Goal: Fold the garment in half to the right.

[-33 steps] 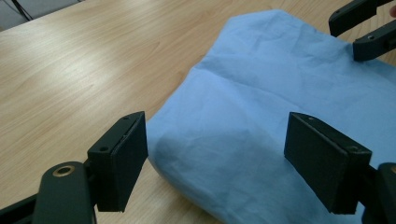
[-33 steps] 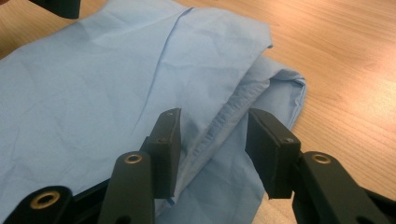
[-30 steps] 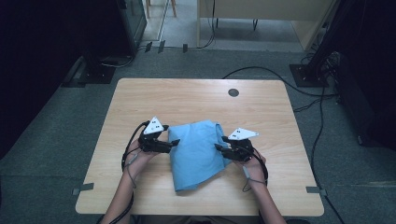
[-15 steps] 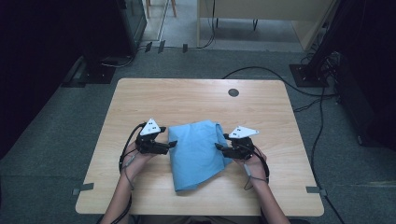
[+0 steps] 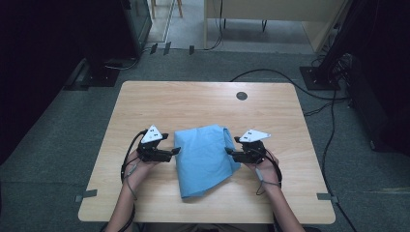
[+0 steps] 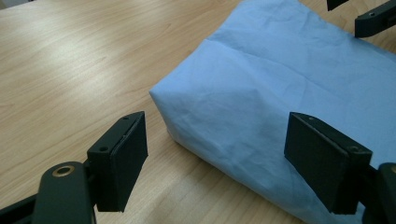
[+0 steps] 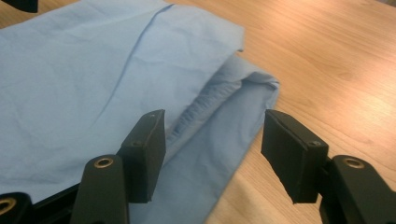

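— So where were we, then? It looked like a lab or a test room to me.

— Agreed, and the wooden table [image 5: 203,104] told the story: it stood alone on grey carpet [image 5: 58,159], with tape marks [image 5: 86,195] on the floor at its near corners.

— And beyond the table's far edge?

— Black cables [image 5: 270,75] snaked across the floor toward dark equipment stands [image 5: 321,72] on the right, and a dark cabinet [image 5: 130,24] sat off the far left corner. Hardly homely.
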Motion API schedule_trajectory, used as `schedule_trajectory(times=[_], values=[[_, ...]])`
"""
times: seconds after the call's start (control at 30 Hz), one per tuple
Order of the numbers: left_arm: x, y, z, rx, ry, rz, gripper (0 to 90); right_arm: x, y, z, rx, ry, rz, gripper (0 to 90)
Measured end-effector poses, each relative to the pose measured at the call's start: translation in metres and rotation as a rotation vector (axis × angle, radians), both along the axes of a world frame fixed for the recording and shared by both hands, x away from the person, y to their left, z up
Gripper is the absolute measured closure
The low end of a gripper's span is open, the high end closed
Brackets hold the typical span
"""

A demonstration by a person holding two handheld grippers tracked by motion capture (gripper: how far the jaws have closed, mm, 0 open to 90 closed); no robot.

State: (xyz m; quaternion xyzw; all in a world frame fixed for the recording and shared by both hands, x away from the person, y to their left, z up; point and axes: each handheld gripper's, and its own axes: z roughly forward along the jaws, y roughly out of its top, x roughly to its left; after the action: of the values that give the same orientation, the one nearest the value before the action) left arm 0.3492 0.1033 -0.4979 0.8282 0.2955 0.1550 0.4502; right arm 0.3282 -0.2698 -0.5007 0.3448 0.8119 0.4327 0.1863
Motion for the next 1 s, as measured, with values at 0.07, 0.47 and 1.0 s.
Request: schedule_trajectory(times=[0.07,0.47,1.0], values=[[0.0,0.001,0.0,0.002,0.001,0.001,21.4,0.0,-0.003,0.0,0.007,-0.003,-0.006,39.6],[-0.001,0.007,-0.002,0.006,0.005,0.007,21.4,0.0,-0.01,-0.003,0.004,-0.006,-0.009,38.1],[0.0,0.013,-0.008,0.029,0.023,0.001,21.4,0.001,-0.022,-0.006,0.002,0.009,-0.025,37.1]])
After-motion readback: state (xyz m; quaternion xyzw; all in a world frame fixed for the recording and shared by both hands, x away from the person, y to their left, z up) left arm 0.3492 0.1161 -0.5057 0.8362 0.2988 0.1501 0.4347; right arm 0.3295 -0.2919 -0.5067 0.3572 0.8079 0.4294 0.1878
